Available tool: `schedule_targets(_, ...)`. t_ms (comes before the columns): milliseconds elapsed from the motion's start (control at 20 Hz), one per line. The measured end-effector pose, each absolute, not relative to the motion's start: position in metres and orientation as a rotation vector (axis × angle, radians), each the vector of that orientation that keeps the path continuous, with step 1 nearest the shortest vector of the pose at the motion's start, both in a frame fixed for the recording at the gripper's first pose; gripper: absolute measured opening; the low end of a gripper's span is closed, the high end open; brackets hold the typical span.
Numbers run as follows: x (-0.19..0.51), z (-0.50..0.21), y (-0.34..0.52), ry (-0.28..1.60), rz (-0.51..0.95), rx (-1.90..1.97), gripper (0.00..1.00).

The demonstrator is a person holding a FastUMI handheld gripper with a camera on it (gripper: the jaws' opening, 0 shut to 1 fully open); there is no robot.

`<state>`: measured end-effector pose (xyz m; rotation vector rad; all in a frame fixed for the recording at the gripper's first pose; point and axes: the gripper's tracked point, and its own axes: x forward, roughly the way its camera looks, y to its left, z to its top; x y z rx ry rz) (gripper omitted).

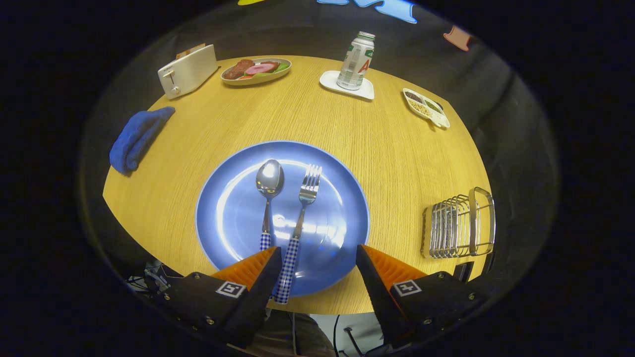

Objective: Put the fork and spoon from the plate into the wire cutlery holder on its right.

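Fork [301, 218] and spoon [268, 198] side by side on blue plate [223, 218], handles toward hand-held gripper [317, 260], long axes roughly along its fingers. Fork handle beside left finger; jaws wide apart, empty. Wire cutlery holder [459, 225] well right on counter [347, 124].

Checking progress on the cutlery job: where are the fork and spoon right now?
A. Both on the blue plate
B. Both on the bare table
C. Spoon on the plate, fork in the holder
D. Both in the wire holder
A: the spoon and fork lie side by side on the blue plate, the wire holder holds no cutlery, and the hand-held gripper is open.
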<state>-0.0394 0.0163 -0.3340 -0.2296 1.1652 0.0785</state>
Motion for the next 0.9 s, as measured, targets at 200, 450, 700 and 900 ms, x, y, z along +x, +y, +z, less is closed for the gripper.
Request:
schedule_targets(200,-0.042,-0.341,0.017,1.234,0.088,-0.305,0.92)
schedule_targets(450,-0.047,-0.338,0.018,1.305,0.095,-0.304,0.81)
schedule_targets(700,-0.043,-0.335,0.012,1.318,0.103,-0.354,0.6)
schedule_targets(900,-0.036,-0.331,0.014,1.286,0.117,-0.36,0.59)
